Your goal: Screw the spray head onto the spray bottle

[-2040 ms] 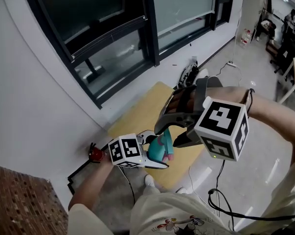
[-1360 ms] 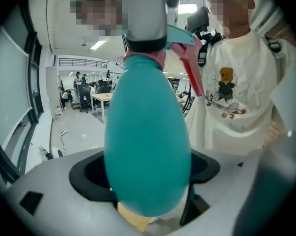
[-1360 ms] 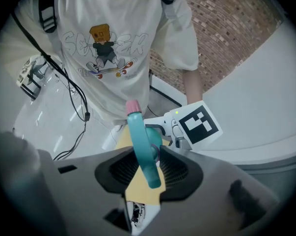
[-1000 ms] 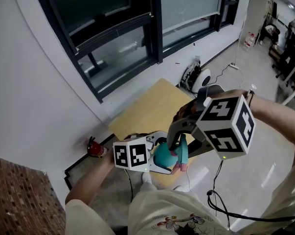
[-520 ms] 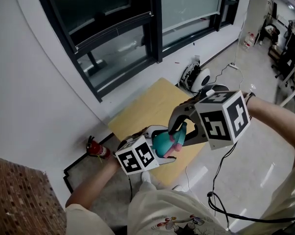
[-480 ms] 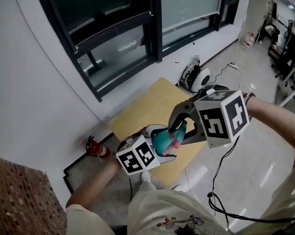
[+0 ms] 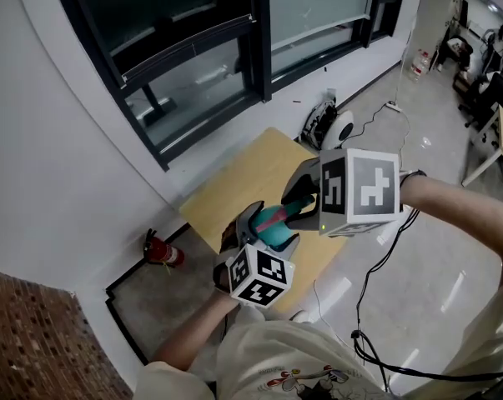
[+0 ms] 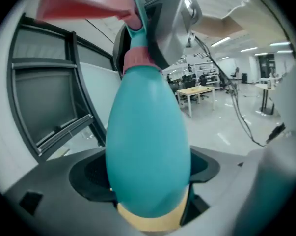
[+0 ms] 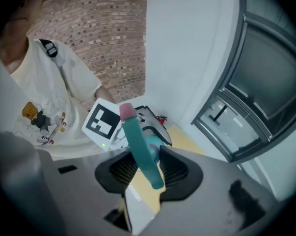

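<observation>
The left hand-held gripper (image 7: 261, 233) holds the blue-green bottle (image 8: 148, 132) tight round its fat end. The spray head (image 9: 138, 136) sits on the bottle's top. The right hand-held gripper (image 9: 148, 168) has its jaws pinched on it. Both are up in the air over the yellow worktop (image 7: 238, 177). Farther off, a little red fire extinguisher (image 7: 161, 251) is on the floor (image 7: 143, 298) by the wall (image 7: 59, 157), under a big dark window (image 7: 193, 57).

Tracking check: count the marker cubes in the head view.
2. The lower cube sits low at centre, just below the teal bottle; the upper cube is above and to its right. None seems hidden.
</observation>
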Demonstrator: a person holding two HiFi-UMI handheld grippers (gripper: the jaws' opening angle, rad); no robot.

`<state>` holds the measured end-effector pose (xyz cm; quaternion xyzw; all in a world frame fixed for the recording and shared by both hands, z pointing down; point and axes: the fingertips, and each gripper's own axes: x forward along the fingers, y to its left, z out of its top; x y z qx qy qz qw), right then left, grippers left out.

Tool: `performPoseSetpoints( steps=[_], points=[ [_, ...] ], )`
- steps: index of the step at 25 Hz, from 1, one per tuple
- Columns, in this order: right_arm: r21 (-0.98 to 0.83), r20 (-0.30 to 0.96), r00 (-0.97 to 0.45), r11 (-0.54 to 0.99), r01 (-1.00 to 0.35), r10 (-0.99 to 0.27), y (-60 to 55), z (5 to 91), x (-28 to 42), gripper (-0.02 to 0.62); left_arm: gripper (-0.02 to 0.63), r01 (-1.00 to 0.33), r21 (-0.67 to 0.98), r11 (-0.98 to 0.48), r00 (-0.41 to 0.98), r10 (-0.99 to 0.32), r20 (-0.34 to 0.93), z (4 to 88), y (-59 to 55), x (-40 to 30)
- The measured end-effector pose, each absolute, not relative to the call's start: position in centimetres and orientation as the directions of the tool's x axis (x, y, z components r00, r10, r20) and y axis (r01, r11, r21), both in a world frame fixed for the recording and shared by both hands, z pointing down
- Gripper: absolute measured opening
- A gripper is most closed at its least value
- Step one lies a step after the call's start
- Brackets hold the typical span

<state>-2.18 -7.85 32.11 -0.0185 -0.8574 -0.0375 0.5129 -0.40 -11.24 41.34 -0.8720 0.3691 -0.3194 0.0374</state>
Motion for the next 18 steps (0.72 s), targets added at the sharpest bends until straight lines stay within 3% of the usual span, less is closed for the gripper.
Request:
performPoseSetpoints(
  steps=[10,14,17,18],
  points=[
    [-0.061,0.838,-0.538,0.963,-0.264,-0.094,-8.6,32.4,-3.8,0.13,0.428,-0.802,-0.48,-0.355,0.164,-0.904,0.395,40.8,-12.6,-4.4],
    [-0.179,0.815,-0.569,0.886,-0.427,-0.11,-9.3,32.1,-3.8,0.13,0.428,-0.814,-0.473,-0.337,0.147,-0.907,0.394,40.8,-13.0,-4.7],
    [-0.167,0.81,-0.573,0.888,-0.429,-0.124,-9.9,32.2,-3.9,0.133,0.428,-0.827,-0.429,-0.362,0.186,-0.898,0.399,40.9,-13.4,-4.2],
    [-0.169,0.808,-0.577,0.889,-0.426,-0.123,-10.0,32.2,-4.0,0.179,0.428,-0.829,-0.42,-0.369,0.195,-0.896,0.4,40.9,-13.6,-4.1]
  ],
)
